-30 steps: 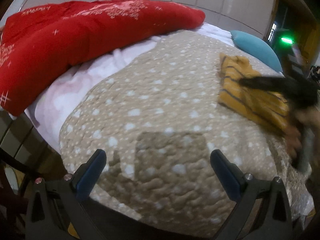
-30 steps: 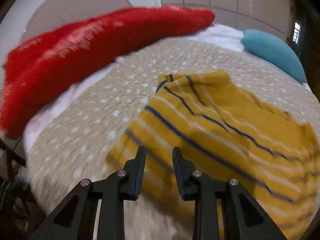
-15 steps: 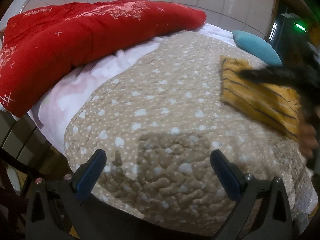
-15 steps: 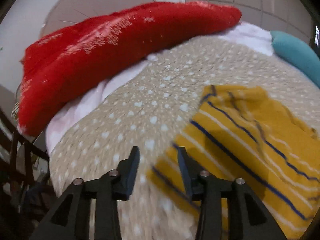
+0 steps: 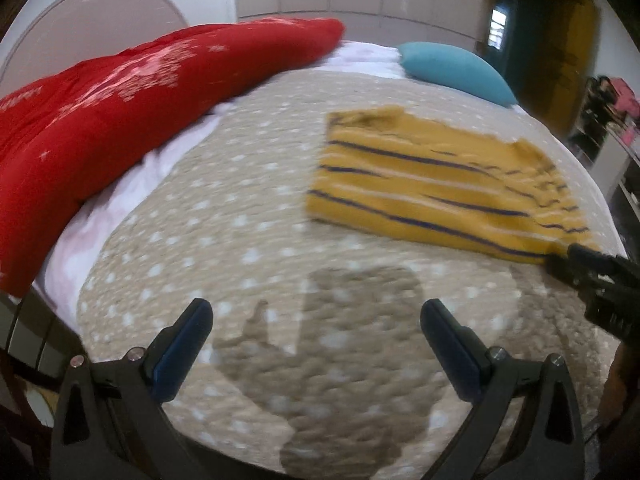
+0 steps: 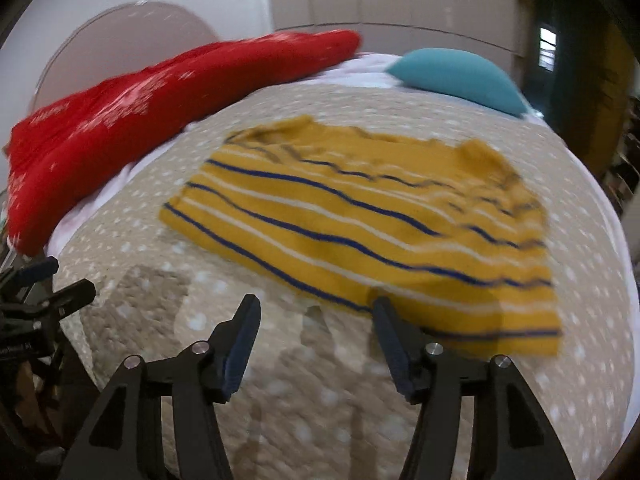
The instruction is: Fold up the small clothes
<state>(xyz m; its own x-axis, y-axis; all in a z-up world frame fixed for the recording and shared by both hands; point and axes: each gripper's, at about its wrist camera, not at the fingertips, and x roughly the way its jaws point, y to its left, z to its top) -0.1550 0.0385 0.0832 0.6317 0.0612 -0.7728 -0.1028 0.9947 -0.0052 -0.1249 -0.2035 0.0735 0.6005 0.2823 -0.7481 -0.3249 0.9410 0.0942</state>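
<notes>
Striped shirt point(image 6: 360, 224): flat on bed quilt point(image 5: 240, 208), laid out for folding. Left gripper point(image 5: 316, 344), right gripper point(image 6: 316, 340): both spread, empty.

Ahead of my right gripper point(image 6: 316, 320) the yellow striped knit garment point(image 6: 360, 220) lies flat on the beige dotted quilt point(image 6: 320, 400). I see the red blanket point(image 6: 140, 120) left of it, the teal pillow point(image 6: 460, 76) behind.
</notes>
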